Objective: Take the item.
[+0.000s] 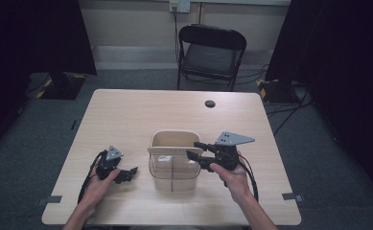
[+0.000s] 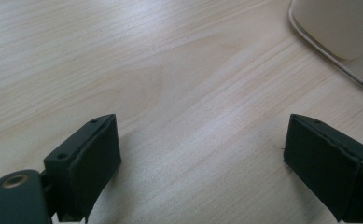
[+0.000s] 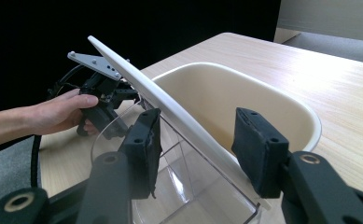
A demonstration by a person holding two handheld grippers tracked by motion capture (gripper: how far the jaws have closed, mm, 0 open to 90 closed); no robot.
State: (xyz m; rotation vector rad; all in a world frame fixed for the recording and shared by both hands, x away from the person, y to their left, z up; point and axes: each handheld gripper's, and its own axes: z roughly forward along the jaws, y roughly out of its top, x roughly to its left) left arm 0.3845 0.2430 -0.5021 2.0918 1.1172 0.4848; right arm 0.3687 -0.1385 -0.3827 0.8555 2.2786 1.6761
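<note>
Bin [image 1: 173, 165] sits mid-table [image 1: 126, 115], clear front half, cream back half, white handle [image 3: 170, 109] tilted across its top. Right gripper [image 1: 197, 150] at bin's right rim, jaws straddling the handle; pad contact unclear, by their narrow gap they read as closed on it. Left gripper [image 1: 129, 173] rests on the table left of bin, jaws wide apart, nothing between them.

A clear plastic bin [image 1: 173, 167] (cream inner bucket, flat cream handle raised) stands upright mid-table.
</note>
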